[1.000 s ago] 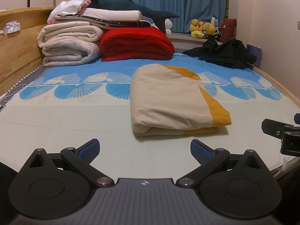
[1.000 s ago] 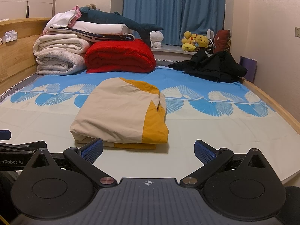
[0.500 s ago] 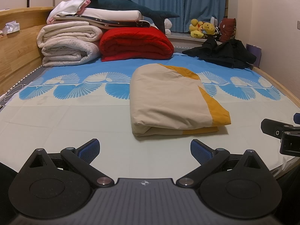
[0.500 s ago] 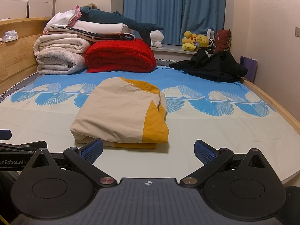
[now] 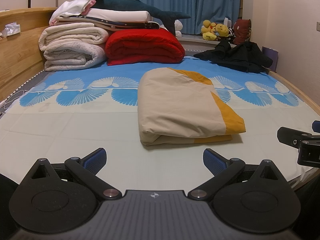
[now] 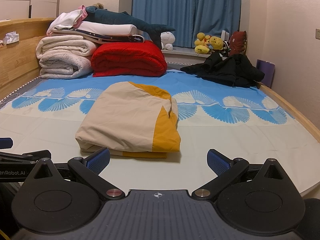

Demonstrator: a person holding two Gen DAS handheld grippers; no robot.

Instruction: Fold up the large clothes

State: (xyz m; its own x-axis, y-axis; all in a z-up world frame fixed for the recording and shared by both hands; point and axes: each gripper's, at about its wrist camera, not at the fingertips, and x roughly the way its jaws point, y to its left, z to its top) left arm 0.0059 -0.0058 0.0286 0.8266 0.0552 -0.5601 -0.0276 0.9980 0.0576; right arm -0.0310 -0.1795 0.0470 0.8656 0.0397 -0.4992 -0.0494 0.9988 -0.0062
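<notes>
On the bed sheet [image 5: 70,136], the beige-and-mustard garment [image 5: 180,108] lies as a compact folded bundle, several layers thick, with its rounded fold facing the cameras and the mustard panel along its right edge. It rests on the pale part of the sheet, its far end reaching the blue fan-patterned band, well short of the red blanket [image 5: 144,47] stacked behind it.

Nearer than the garment, both tools hover apart from it and hold nothing. The left gripper [image 5: 154,161] has its blue pads spread wide over bare sheet, just in front of the garment's near-left corner. The right gripper [image 6: 158,161] is likewise spread wide; its left pad sits level with the garment's near edge in that view, though I cannot tell whether it touches the cloth.

Judging by the neat bundle, the folding of this piece looks finished or nearly so. The black clothing [image 6: 226,71], heaped loose and unfolded behind and to the right of the garment, seems the likely next item. If so, the next move calls for setting the finished bundle aside or leaving it, then reaching past it to draw the black heap forward and spread it flat.
</notes>
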